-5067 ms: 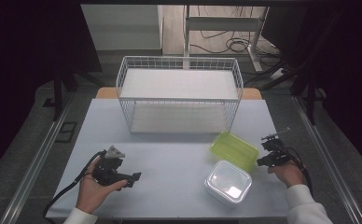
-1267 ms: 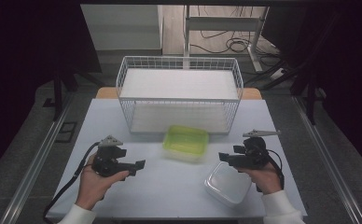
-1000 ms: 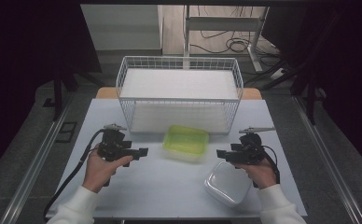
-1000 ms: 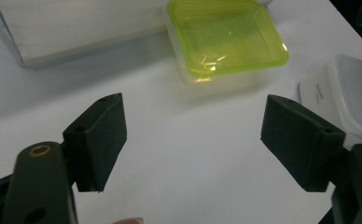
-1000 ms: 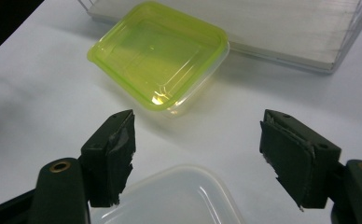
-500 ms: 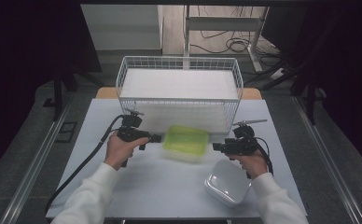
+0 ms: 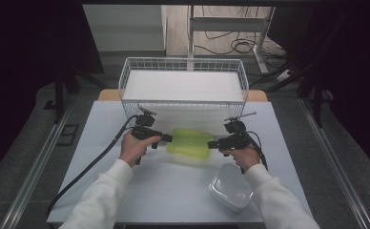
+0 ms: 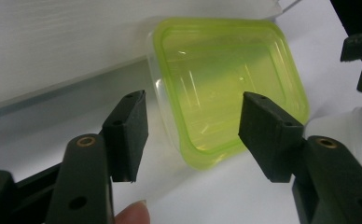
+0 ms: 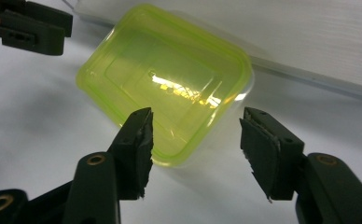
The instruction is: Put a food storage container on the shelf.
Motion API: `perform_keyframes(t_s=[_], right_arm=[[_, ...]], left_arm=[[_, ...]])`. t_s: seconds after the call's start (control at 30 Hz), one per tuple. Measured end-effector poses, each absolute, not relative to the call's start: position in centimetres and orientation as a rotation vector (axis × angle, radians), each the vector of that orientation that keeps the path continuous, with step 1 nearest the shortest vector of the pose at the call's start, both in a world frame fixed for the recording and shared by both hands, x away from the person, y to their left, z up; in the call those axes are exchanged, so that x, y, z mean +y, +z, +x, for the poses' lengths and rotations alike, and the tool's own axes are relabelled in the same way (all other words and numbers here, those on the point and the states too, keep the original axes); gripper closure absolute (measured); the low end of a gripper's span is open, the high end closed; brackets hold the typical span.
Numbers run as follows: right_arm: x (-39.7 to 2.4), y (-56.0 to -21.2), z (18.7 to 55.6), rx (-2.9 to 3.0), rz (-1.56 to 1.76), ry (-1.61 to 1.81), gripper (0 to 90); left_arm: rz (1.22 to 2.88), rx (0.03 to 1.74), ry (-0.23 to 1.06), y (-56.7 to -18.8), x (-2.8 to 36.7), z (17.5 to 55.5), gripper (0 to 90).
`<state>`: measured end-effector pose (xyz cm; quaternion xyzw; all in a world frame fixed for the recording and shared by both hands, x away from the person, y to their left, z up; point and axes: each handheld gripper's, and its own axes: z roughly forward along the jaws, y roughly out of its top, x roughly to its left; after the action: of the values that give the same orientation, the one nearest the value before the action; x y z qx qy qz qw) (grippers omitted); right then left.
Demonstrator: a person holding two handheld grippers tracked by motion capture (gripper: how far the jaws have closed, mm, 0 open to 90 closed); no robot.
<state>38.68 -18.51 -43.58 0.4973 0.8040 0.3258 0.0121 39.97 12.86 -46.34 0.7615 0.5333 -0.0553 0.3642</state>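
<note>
**Green-lidded box approached from both sides**

Lime-green plastic marked the lid of the box [image 7: 190, 143], which sat on the pale desk [image 7: 102, 162] just near of the white wire basket [image 7: 183, 86], about midway between the desk's left and right edges. The left hand-held gripper [image 7: 166, 139] stood at the box's left end and the right hand-held gripper [image 7: 213, 143] at its right end, both level and pointing inward, probably so the box could be gripped at two opposite corners and lifted evenly.

In the left gripper view the jaws stood partly open and had just been closing, with a corner of the box ahead of them and nothing pressed between the pads. The right gripper view showed the same: jaws half open, just closing, a corner of the lid between them but untouched.

A clear, lidless container [image 7: 231, 187] lay near the desk's near-right edge, apart from the work.

Whether the green box held anything was hard to tell, as the tinted lid glared under the light. Its clear lower half was barely visible.
</note>
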Motion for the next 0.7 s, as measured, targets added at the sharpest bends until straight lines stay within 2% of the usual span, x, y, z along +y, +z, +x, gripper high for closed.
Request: perform_keyframes(t_s=[0.7], right_arm=[[-18.2,-46.3,41.2,2.502,1.768,0.957,51.8]], left_arm=[[1.956,1.393,-0.219,-48.1,12.3,41.6,52.1]])
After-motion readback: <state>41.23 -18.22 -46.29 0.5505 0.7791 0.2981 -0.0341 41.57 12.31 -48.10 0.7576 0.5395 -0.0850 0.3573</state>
